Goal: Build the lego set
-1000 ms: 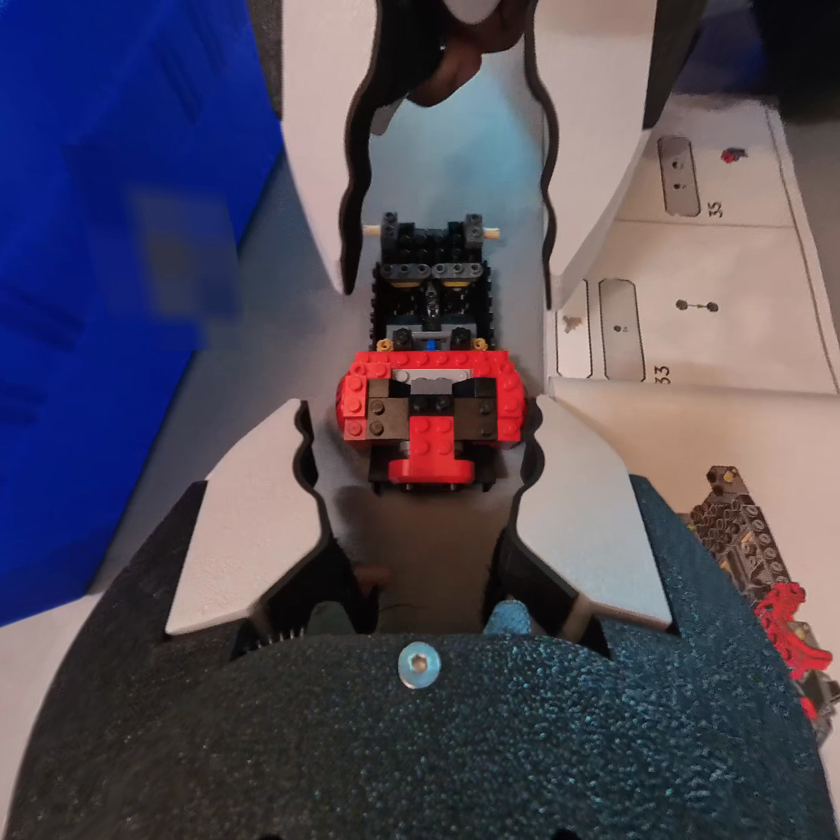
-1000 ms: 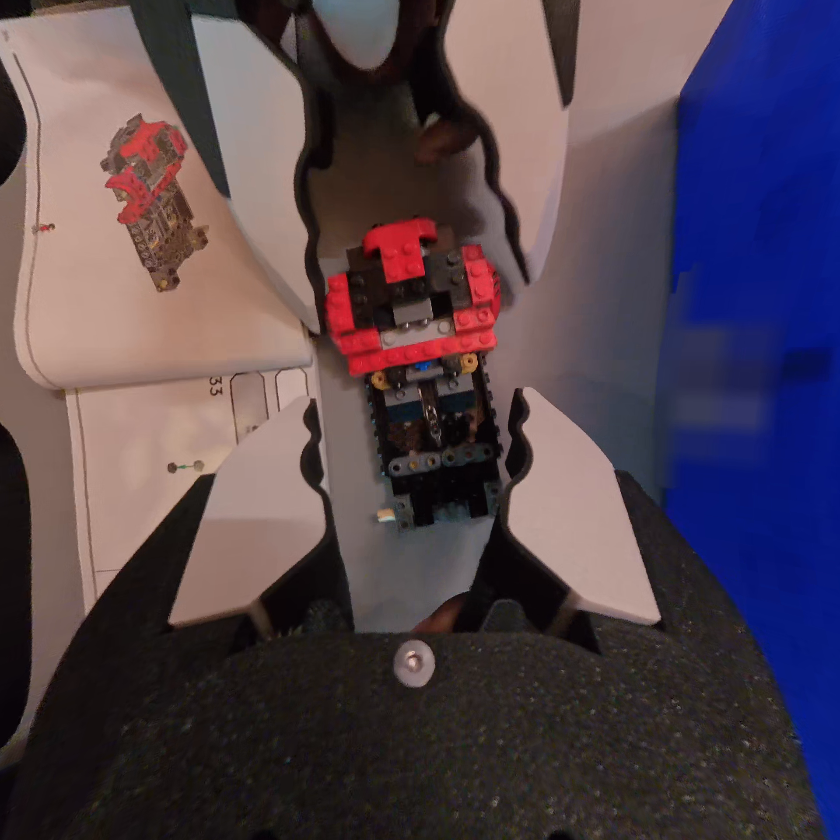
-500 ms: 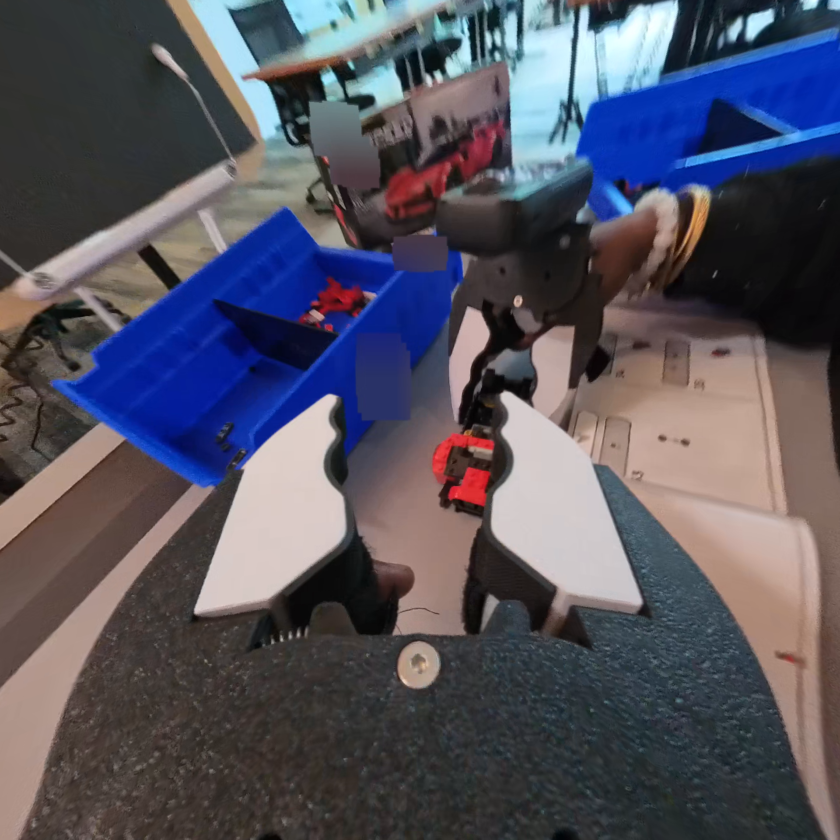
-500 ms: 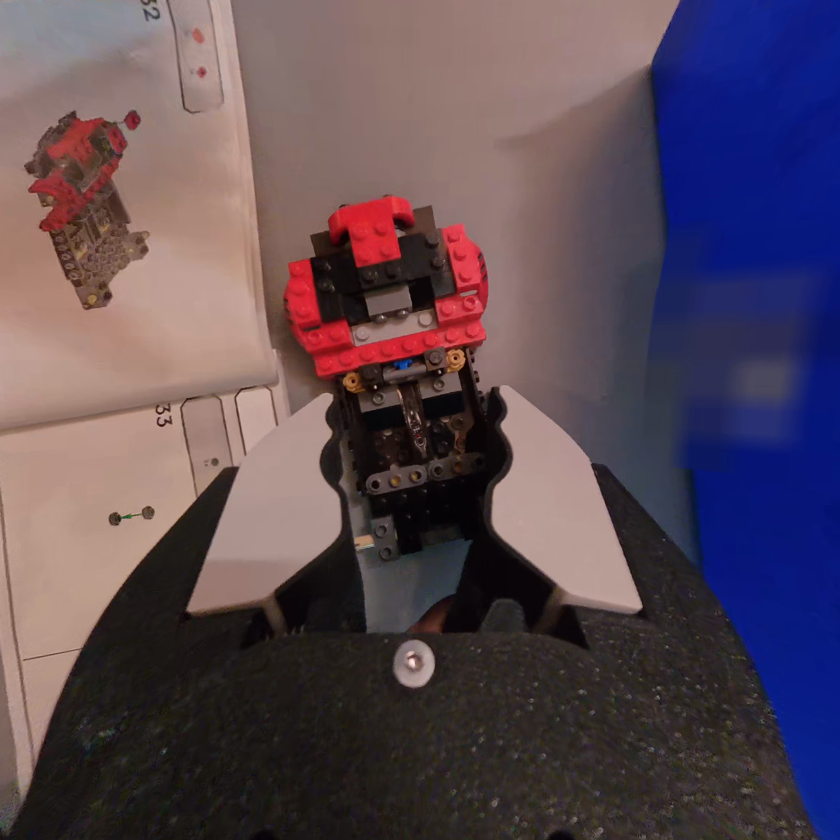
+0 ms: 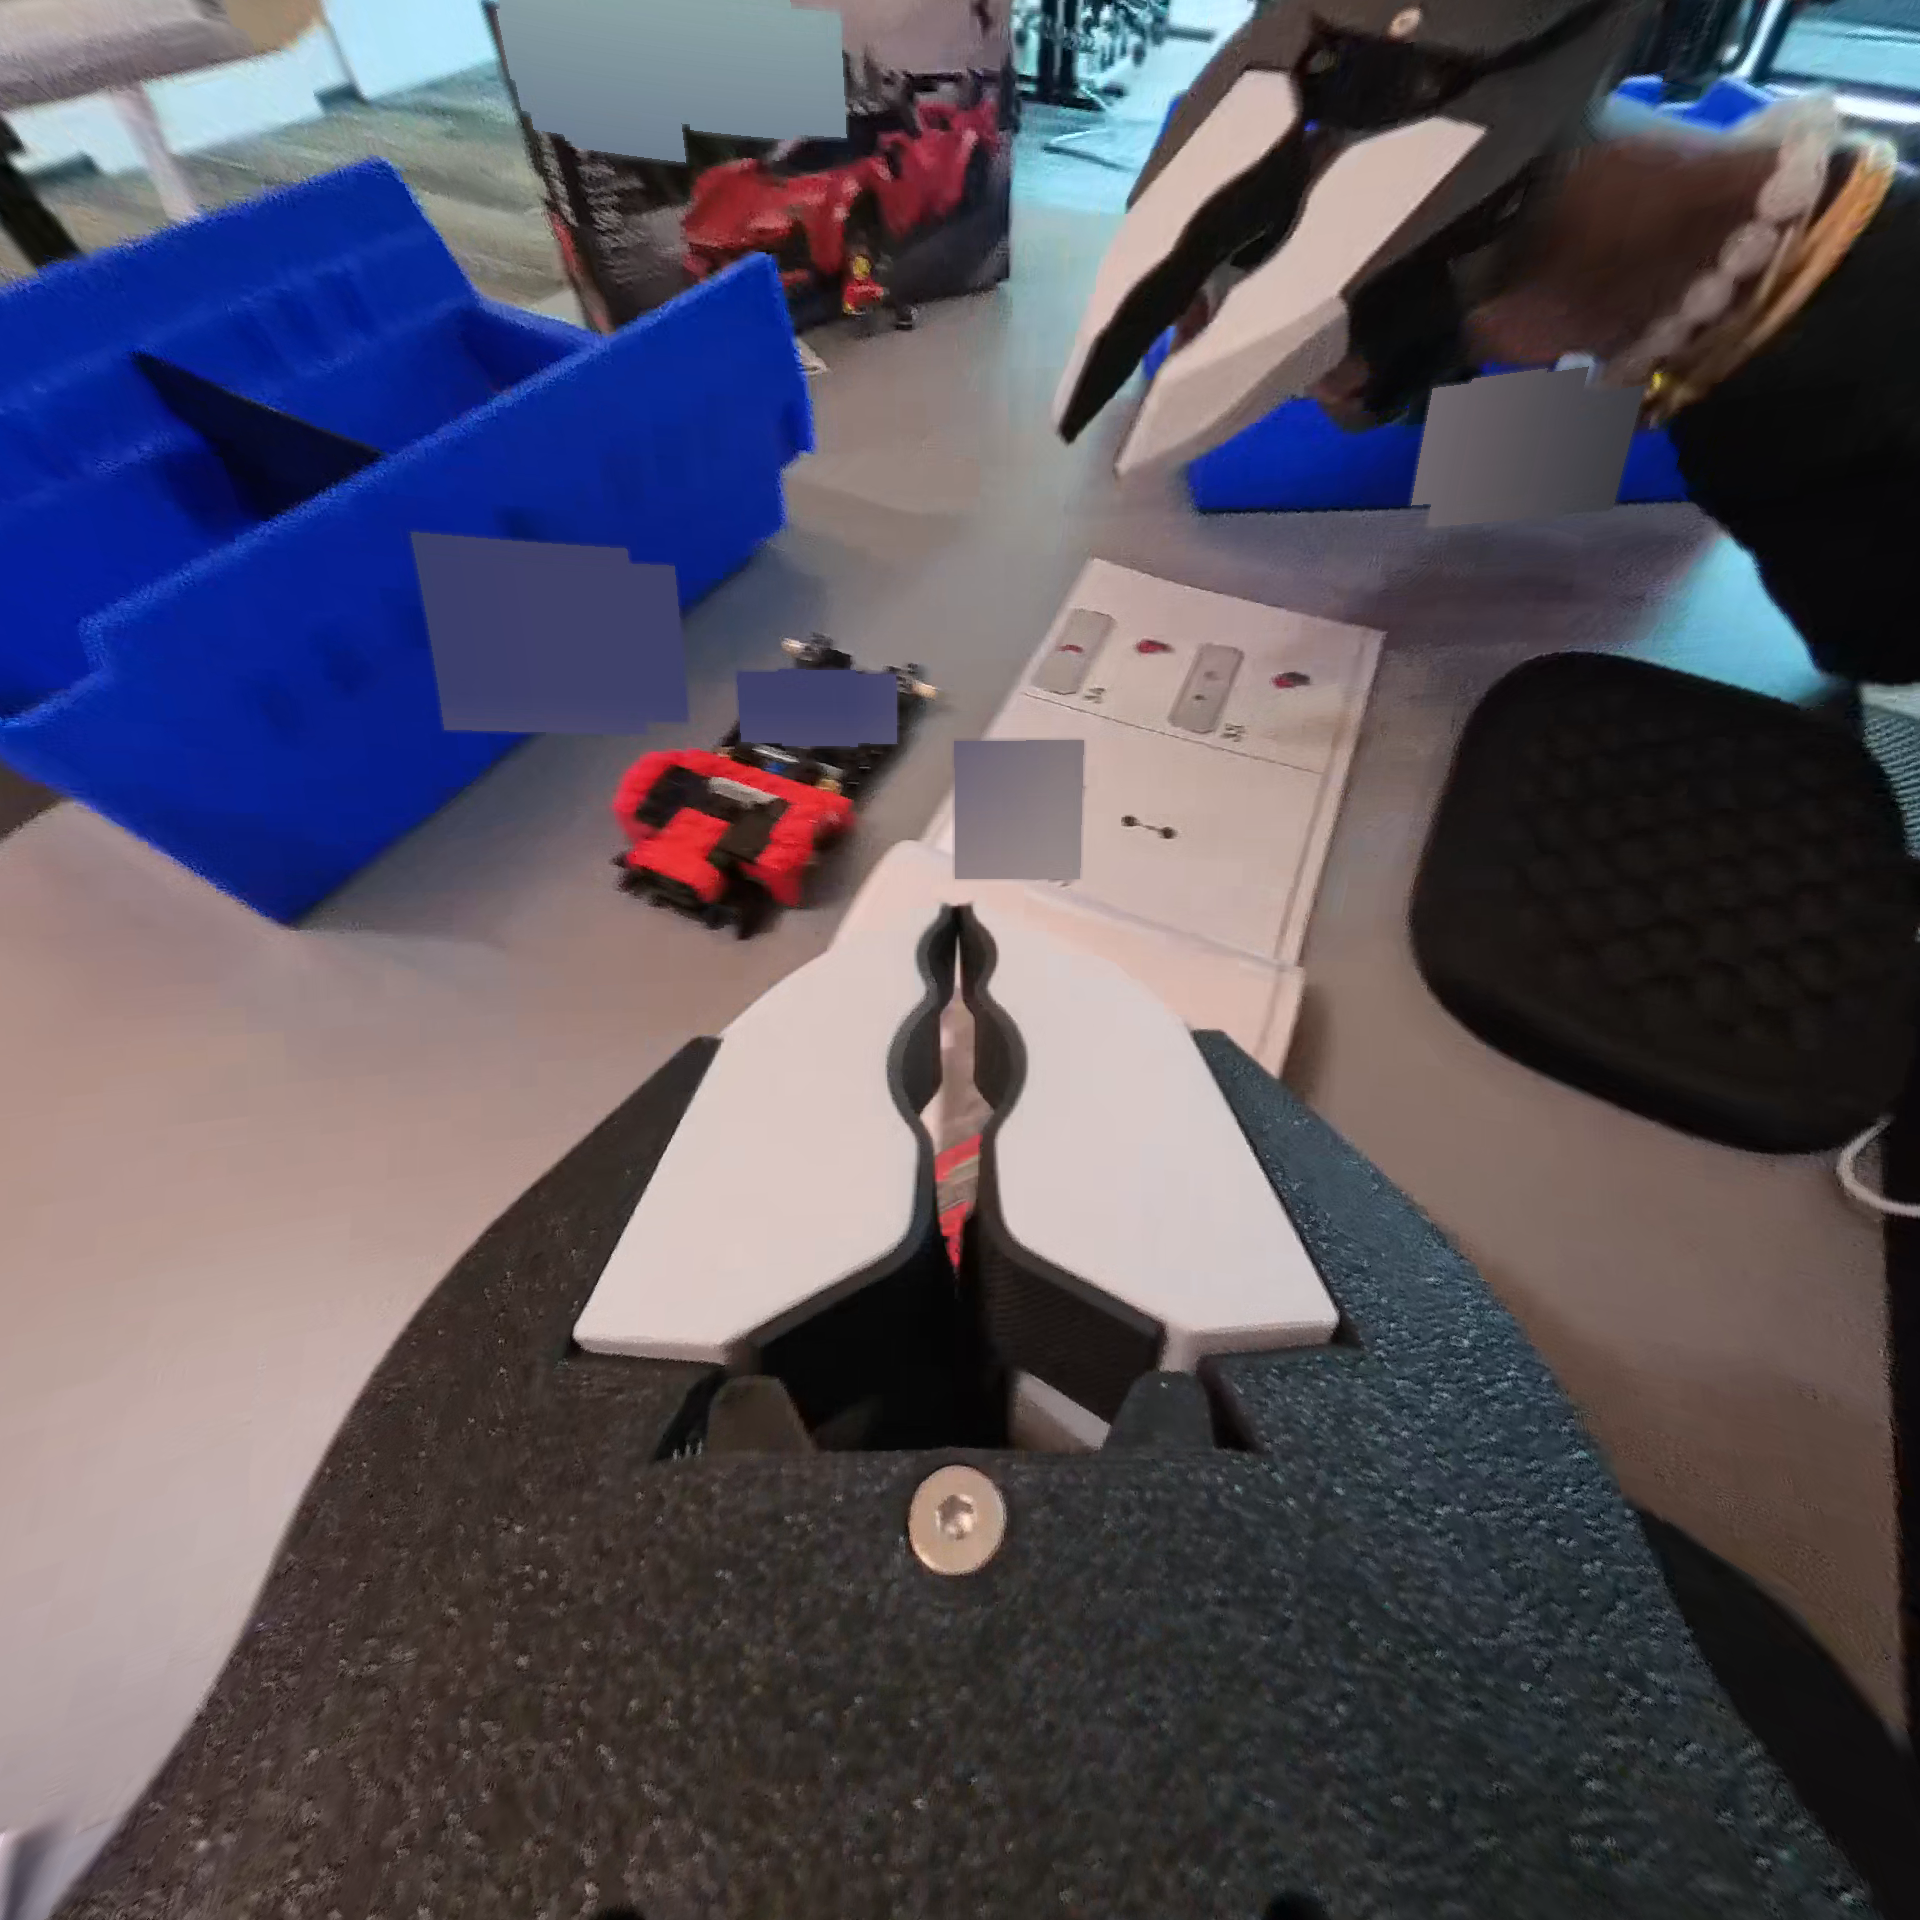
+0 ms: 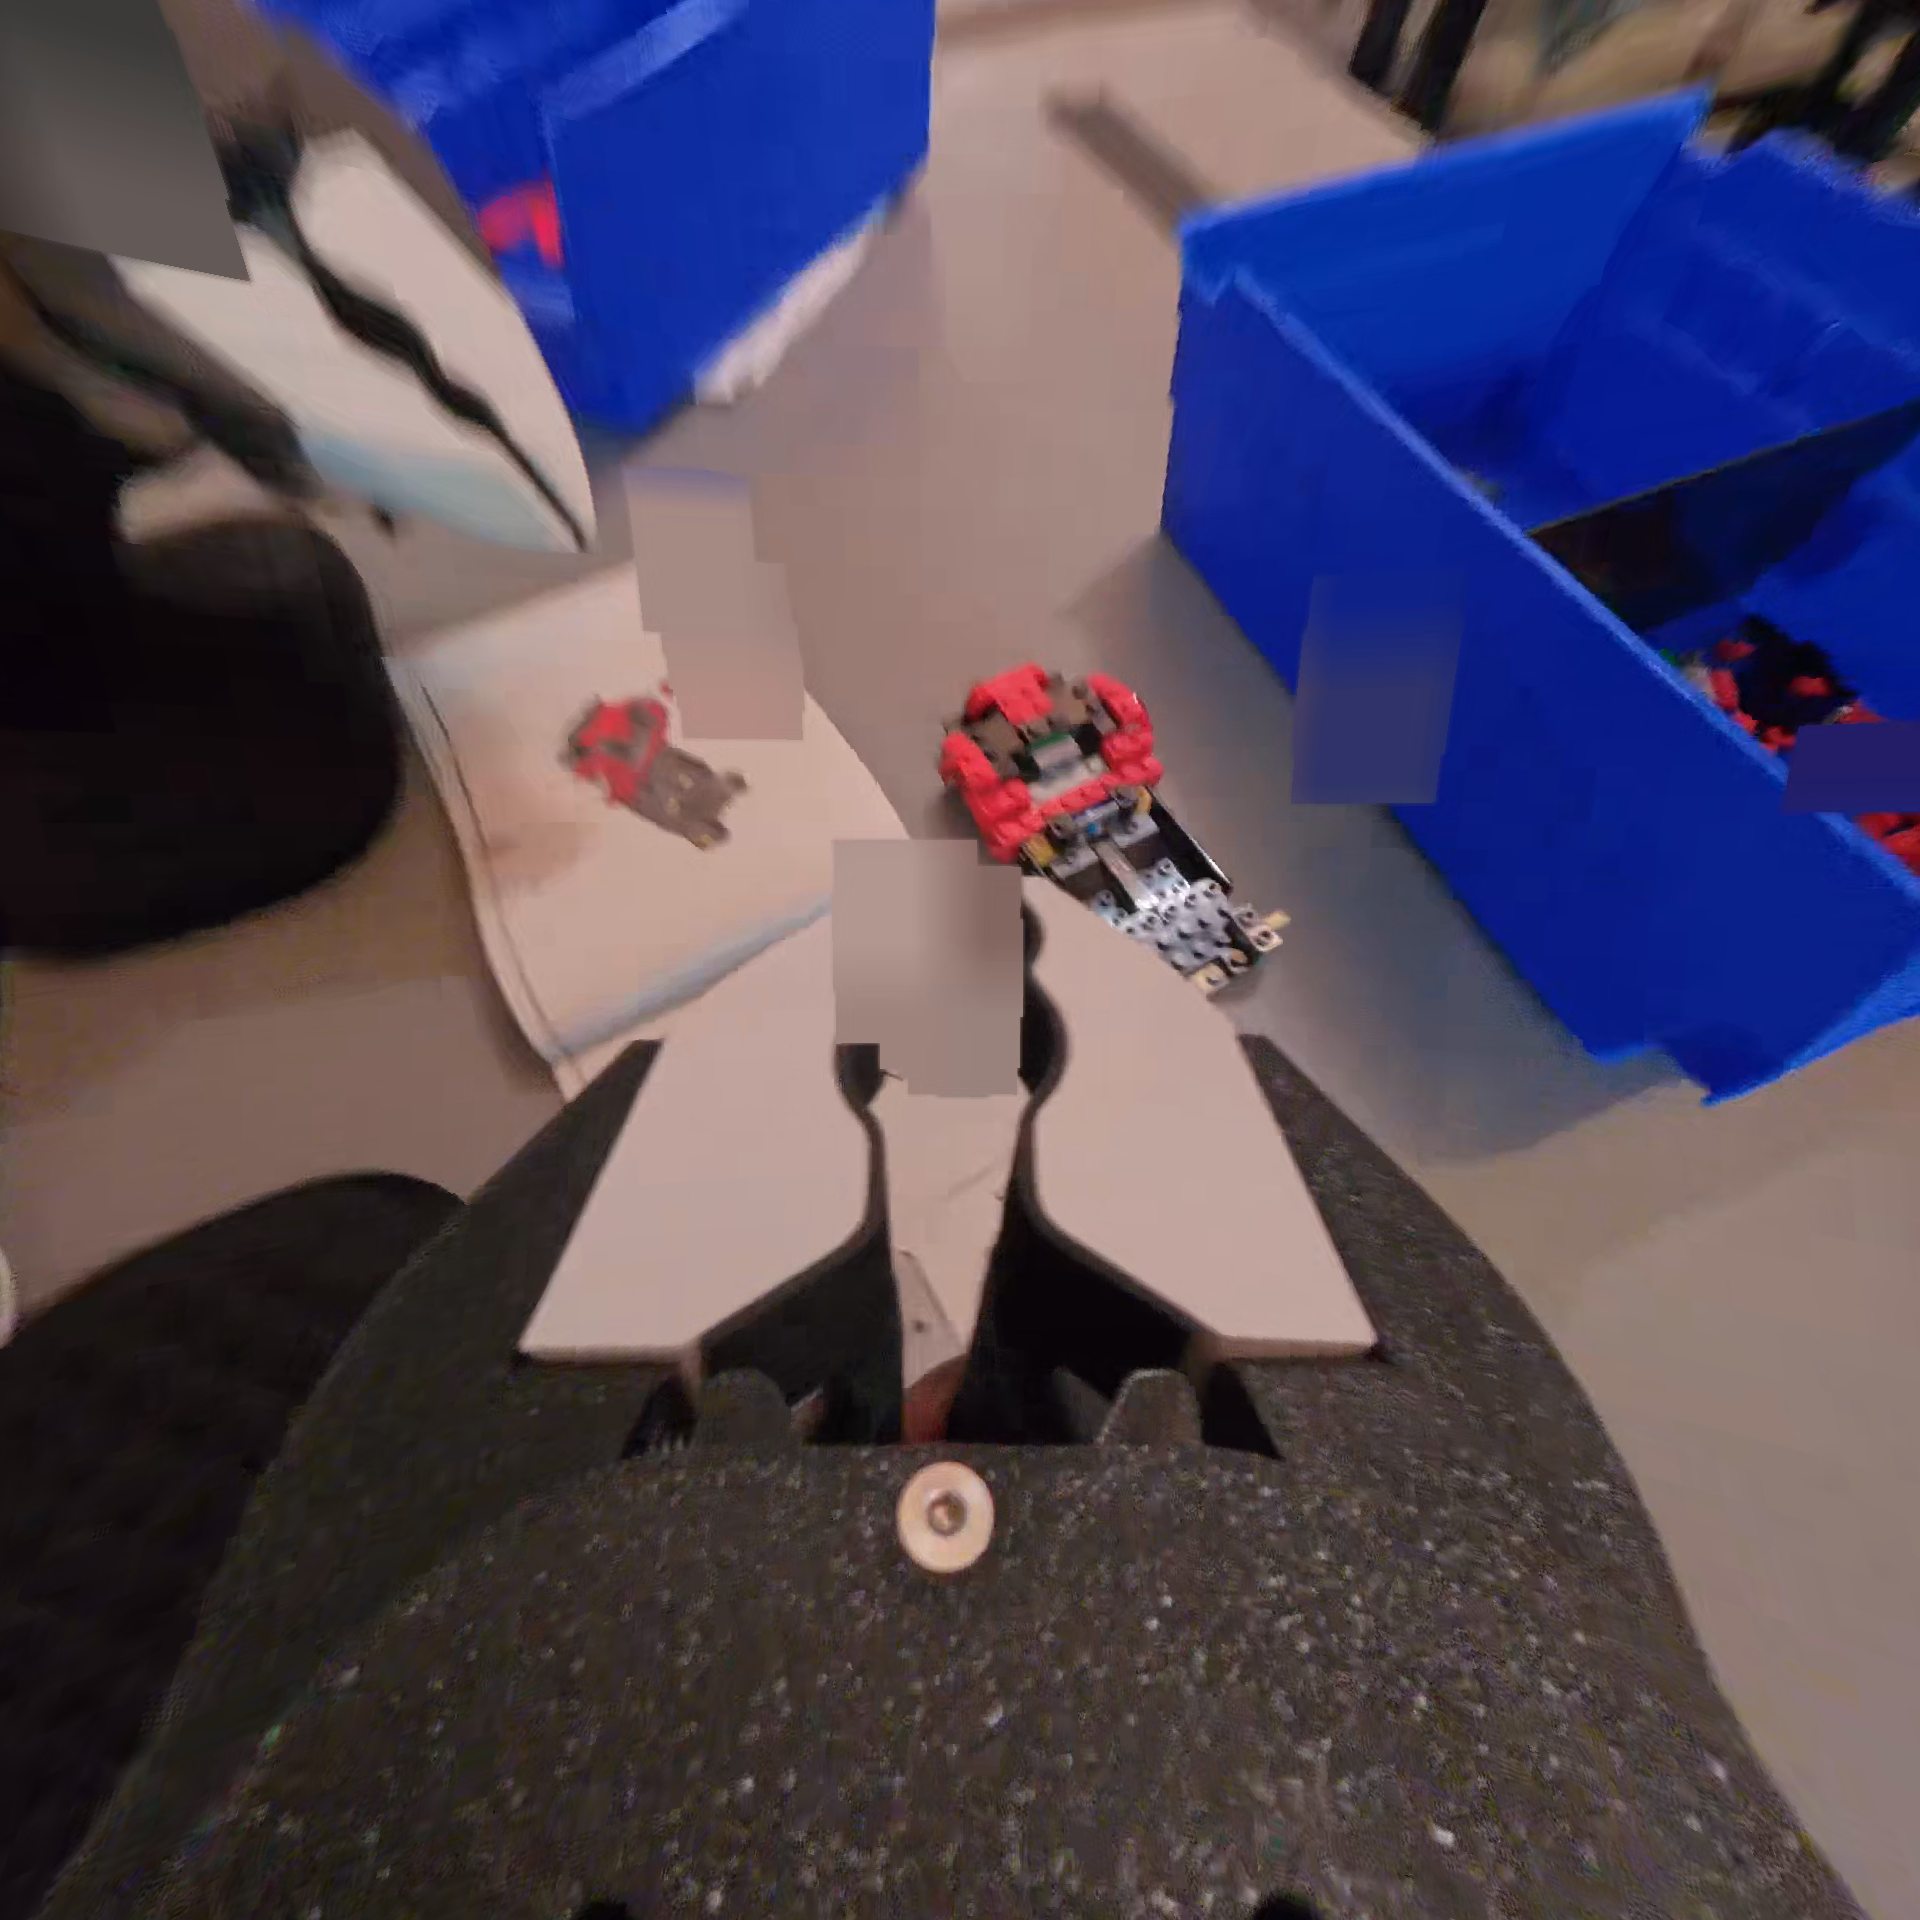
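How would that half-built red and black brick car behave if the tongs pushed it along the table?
The half-built red and black brick car would probably slide, not roll: no wheels show, only bare axle pins at its dark end. It looks light, so a nudge may spin it. Small red bricks on top might pop off if squeezed hard.

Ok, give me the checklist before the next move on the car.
1. Car resting on the table, clear of both tongs: ok.
2. Left tongs open for a grab: not ok, shut.
3. Left tongs empty: cannot tell, something red shows in the gap.
4. Right tongs empty: ok, slightly open, up in the air.
5. Booklet open beside the car: ok.
6. Loose pieces in the blue bin: ok.
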Action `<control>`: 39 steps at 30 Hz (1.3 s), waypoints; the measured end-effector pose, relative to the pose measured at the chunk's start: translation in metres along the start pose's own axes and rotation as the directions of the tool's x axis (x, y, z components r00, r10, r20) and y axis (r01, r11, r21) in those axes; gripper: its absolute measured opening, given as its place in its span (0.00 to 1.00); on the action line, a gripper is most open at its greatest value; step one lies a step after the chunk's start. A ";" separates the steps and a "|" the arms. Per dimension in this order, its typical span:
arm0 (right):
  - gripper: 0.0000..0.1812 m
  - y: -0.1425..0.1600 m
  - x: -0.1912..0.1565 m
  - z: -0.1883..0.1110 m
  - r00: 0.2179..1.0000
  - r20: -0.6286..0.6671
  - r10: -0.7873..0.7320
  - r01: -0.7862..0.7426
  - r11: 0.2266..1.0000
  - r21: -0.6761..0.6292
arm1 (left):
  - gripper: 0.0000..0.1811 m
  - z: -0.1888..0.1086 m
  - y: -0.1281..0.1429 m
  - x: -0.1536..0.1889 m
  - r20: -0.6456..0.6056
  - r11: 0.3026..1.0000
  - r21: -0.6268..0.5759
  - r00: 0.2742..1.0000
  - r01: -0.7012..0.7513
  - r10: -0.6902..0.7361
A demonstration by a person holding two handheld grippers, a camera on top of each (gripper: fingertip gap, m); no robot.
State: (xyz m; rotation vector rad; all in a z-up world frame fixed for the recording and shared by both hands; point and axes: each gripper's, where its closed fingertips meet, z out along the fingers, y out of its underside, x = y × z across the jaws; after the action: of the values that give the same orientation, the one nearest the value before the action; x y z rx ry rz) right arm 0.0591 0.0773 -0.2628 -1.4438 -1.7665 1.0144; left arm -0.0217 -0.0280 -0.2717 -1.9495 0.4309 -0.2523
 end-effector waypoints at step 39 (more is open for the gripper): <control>0.40 0.036 0.029 0.095 0.970 0.124 -0.209 0.240 0.902 -0.360 | 0.13 0.014 0.079 -0.047 0.284 0.974 -0.202 0.958 0.105 -0.045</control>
State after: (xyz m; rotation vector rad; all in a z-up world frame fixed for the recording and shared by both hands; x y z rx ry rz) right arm -0.0093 0.0936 -0.3412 -1.3848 -2.2190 0.6472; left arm -0.0742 -0.0256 -0.3489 -2.1777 0.2048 0.0232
